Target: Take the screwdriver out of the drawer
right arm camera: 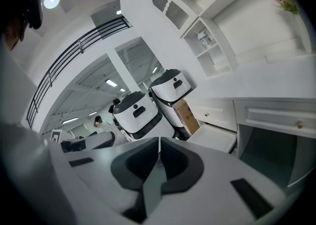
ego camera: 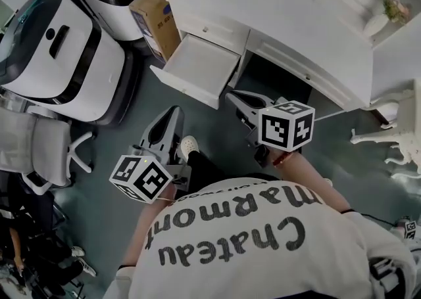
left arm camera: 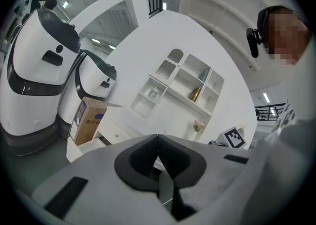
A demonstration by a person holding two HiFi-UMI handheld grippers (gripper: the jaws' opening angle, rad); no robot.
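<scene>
The white desk [ego camera: 296, 22] has one drawer [ego camera: 200, 66] pulled out, and its inside looks bare white; no screwdriver shows in any view. My left gripper [ego camera: 173, 113] hangs over the floor just below the drawer's front, jaws shut and empty. To its right, my right gripper [ego camera: 231, 96] sits beside the drawer's right corner, also shut with nothing in it. In the left gripper view the left gripper [left arm camera: 158, 136] points at the desk and the drawer [left arm camera: 94, 142]. In the right gripper view the right gripper [right arm camera: 159, 139] faces the drawer [right arm camera: 215, 137].
A cardboard box [ego camera: 158, 18] stands left of the desk, beside two large white machines [ego camera: 59, 54]. An office chair [ego camera: 39, 153] is at the left and a white chair [ego camera: 395, 133] at the right. My shoe [ego camera: 187, 146] rests on the grey floor.
</scene>
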